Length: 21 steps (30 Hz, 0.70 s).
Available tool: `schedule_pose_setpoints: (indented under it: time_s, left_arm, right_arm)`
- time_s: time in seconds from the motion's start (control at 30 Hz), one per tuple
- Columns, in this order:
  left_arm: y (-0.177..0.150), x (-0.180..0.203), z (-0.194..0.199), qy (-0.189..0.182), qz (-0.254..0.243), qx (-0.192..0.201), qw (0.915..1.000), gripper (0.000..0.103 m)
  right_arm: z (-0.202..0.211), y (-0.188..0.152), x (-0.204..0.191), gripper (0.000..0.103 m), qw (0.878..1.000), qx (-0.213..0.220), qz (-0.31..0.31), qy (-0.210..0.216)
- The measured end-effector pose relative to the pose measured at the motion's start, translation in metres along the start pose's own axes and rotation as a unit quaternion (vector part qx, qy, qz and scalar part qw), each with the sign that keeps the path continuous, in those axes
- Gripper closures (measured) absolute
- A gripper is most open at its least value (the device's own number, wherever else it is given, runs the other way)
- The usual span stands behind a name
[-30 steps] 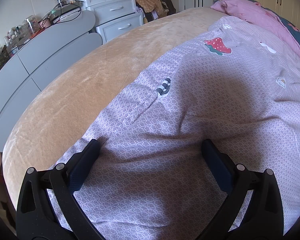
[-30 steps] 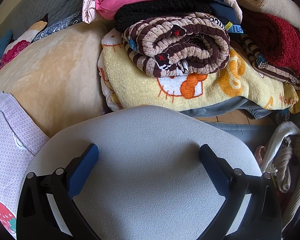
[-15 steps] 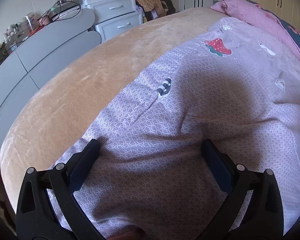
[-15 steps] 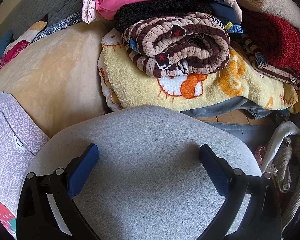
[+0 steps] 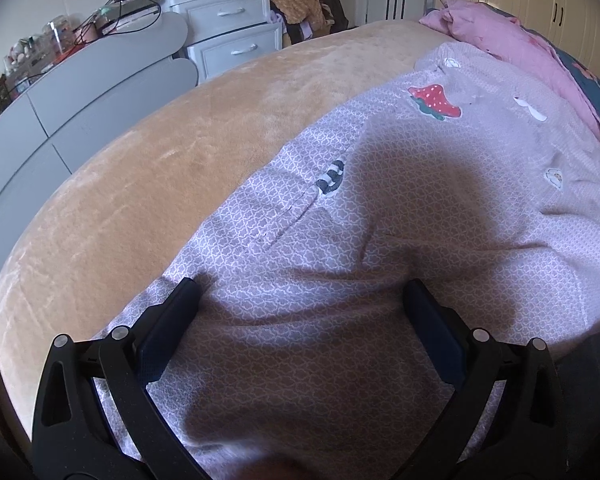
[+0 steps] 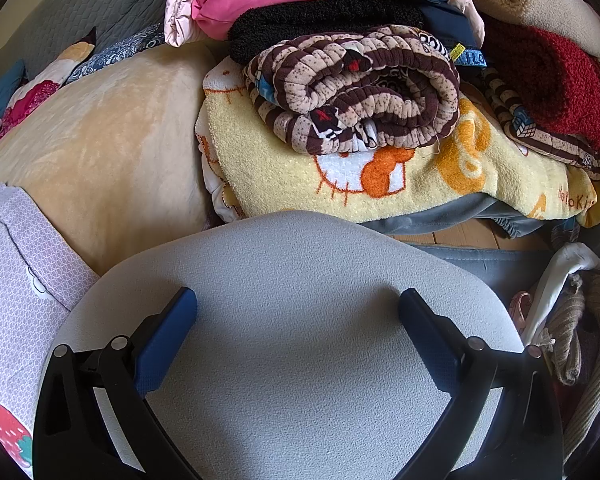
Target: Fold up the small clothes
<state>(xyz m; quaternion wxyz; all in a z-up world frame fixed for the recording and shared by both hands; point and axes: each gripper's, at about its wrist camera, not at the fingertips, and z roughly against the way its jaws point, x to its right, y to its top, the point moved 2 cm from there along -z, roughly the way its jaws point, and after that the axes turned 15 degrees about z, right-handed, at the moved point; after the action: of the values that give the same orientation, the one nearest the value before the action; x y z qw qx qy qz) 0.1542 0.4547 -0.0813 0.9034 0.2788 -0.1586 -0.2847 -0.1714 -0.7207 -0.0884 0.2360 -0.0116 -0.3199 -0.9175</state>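
Note:
A lilac patterned garment point(image 5: 400, 208) with a strawberry patch and small appliqués lies spread on the tan plush bed cover point(image 5: 172, 152). My left gripper point(image 5: 302, 300) is open, low over the garment's near part, with cloth between and under the fingers. My right gripper point(image 6: 298, 310) is open and empty over a grey rounded surface point(image 6: 300, 280). An edge of the lilac garment point(image 6: 16, 288) shows at the left of the right wrist view.
A pile of clothes and blankets lies ahead of the right gripper: a striped brown roll point(image 6: 356, 88) on a yellow cartoon blanket point(image 6: 380, 168), a red knit point(image 6: 556, 80). White drawers point(image 5: 228, 20) and a grey curved board point(image 5: 80, 92) stand beyond the bed. Pink bedding point(image 5: 500, 32) lies far right.
The left gripper has shifted slightly over the garment, and the view has swung a little. The right gripper has not moved.

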Motion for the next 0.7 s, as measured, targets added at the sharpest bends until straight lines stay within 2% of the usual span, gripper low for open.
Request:
schedule_pose_setpoints:
  time_s: [0.2,0.53,0.7]
  left_arm:
    - [-0.0003,0.0033,0.0004,0.010,-0.007,0.006,0.9999,0.008]
    - [-0.0010,-0.0011,-0.0011,-0.003,0.001,0.005,1.0000,0.008]
    - [-0.0021,0.0029,-0.0005,0.012,-0.010,0.008,0.9998,0.008]
  right_arm:
    - [0.0000,0.0000,0.0000,0.004,1.000,0.000,0.000,0.000]
    - [0.0000,0.0000,0.0000,0.004,1.000,0.000,0.000,0.000]
    - [0.0000,0.0001,0.0000,0.004,1.000,0.000,0.000,0.000]
